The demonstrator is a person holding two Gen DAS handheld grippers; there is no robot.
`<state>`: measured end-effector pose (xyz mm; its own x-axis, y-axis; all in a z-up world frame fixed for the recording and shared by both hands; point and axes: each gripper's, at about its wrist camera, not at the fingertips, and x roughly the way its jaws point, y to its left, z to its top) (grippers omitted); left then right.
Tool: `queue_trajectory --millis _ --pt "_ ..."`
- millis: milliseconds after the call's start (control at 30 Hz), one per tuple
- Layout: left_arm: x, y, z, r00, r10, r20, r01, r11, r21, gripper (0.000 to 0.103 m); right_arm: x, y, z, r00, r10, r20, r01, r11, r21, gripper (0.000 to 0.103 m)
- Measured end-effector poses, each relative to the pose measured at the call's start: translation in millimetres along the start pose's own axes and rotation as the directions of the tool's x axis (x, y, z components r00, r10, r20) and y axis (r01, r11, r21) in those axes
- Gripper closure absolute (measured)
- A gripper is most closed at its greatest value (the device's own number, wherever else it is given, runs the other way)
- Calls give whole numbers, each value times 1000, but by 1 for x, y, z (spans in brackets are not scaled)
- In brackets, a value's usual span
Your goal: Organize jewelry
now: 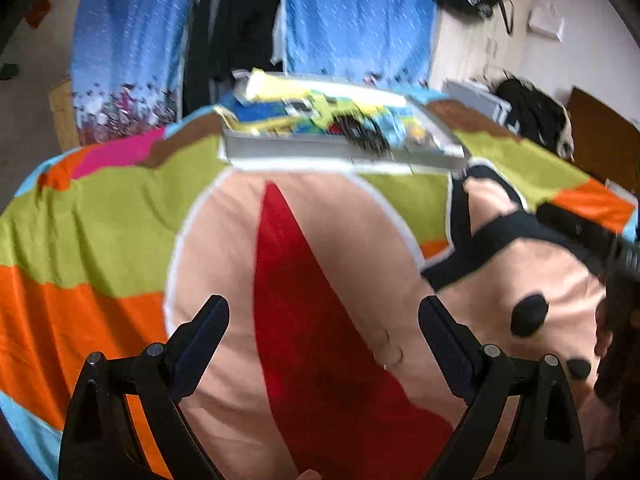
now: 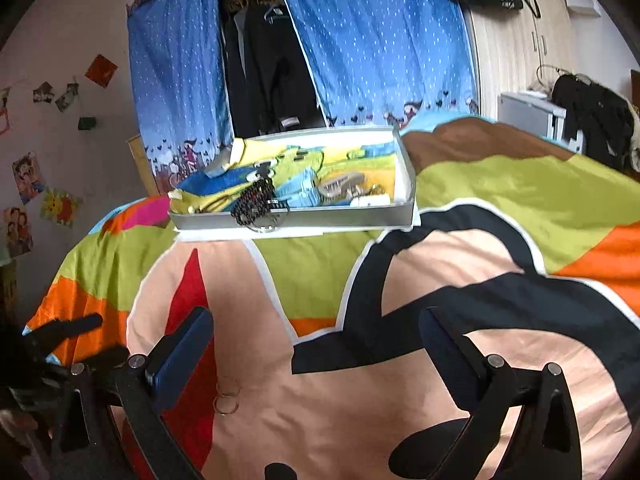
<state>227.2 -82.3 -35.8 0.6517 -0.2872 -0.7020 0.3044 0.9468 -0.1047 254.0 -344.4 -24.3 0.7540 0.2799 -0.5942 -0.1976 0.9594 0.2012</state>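
Note:
A shallow grey tray (image 2: 300, 218) with a colourful lining stands on the bed and holds jewelry. A black bead necklace (image 2: 256, 200) hangs over its front wall, and a hair clip (image 2: 340, 188) lies inside. Two thin hoop earrings (image 2: 227, 399) lie on the peach fabric beside my right gripper's left finger. My right gripper (image 2: 318, 342) is open and empty. My left gripper (image 1: 324, 330) is open too, over the red patch, with the hoop earrings (image 1: 390, 350) faint to its right. The tray (image 1: 320, 148) appears blurred in the left wrist view.
A bright cartoon bedspread (image 2: 500, 184) covers the bed. Blue curtains (image 2: 380, 48) and dark hanging clothes (image 2: 272, 64) stand behind. A white cabinet with dark clothing (image 2: 592, 116) is at the right. The other gripper (image 2: 60, 340) shows at the lower left of the right wrist view.

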Motion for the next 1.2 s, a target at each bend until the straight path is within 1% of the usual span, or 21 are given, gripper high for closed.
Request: queue_trajectory --millis 100,200,300,367,433,567,600,633,700,733,767,833,867,933,1067,1133,1167,1200 --pt "14 0 -9 999 -22 -32 22 1000 13 10 12 -4 -2 999 17 -34 -16 1000 20 0" --pt "26 4 -15 997 -58 -57 58 998 -2 10 25 -9 -4 996 52 -79 -48 998 47 0" --pt "33 8 -20 994 -80 -79 79 997 -17 10 33 -9 -6 989 71 -129 -65 997 49 0" --pt "37 9 -23 991 -95 -97 93 995 -20 11 37 -7 -9 983 55 -172 -52 998 26 0" --pt "41 7 -26 987 -117 -111 115 993 -17 11 41 -6 -11 980 46 -196 -46 999 7 0" --pt "51 -3 -26 979 -156 -130 159 987 12 12 49 -4 -13 976 29 -218 -33 999 -18 0" --pt "55 -5 -26 977 -167 -136 171 985 20 16 52 -5 -12 976 23 -218 -29 999 -22 0" --pt "58 -7 -26 975 -171 -142 177 984 25 24 55 -6 -10 976 22 -216 -27 999 -23 0" --pt "69 -10 -27 969 -180 -170 188 982 30 33 61 -7 -7 975 36 -220 -39 999 -13 0" --pt "74 -11 -28 966 -185 -183 193 981 27 41 65 -9 -6 973 47 -225 -49 999 -3 0" --pt "79 -11 -29 962 -190 -198 198 980 22 45 69 -10 -6 970 58 -235 -58 998 5 0" --pt "87 -9 -32 954 -198 -226 206 979 11 56 76 -11 -7 965 67 -253 -65 998 16 0" --pt "92 -9 -33 950 -203 -239 210 978 4 58 78 -11 -8 963 73 -260 -71 997 19 0" --pt "98 -8 -33 943 -213 -258 218 976 -9 69 83 -9 -8 960 83 -268 -82 996 15 2" --pt "108 -6 -29 935 -231 -270 231 972 -32 76 95 -3 -9 952 96 -290 -101 995 -3 7" --pt "112 -5 -29 934 -223 -279 222 974 -37 85 103 -3 -10 947 92 -307 -99 995 -9 9" --pt "114 -5 -29 934 -220 -281 218 975 -39 86 107 -3 -10 946 91 -311 -98 995 -8 11" --pt "116 -4 -28 935 -216 -282 213 976 -42 91 110 -4 -9 945 94 -313 -101 995 -6 11"
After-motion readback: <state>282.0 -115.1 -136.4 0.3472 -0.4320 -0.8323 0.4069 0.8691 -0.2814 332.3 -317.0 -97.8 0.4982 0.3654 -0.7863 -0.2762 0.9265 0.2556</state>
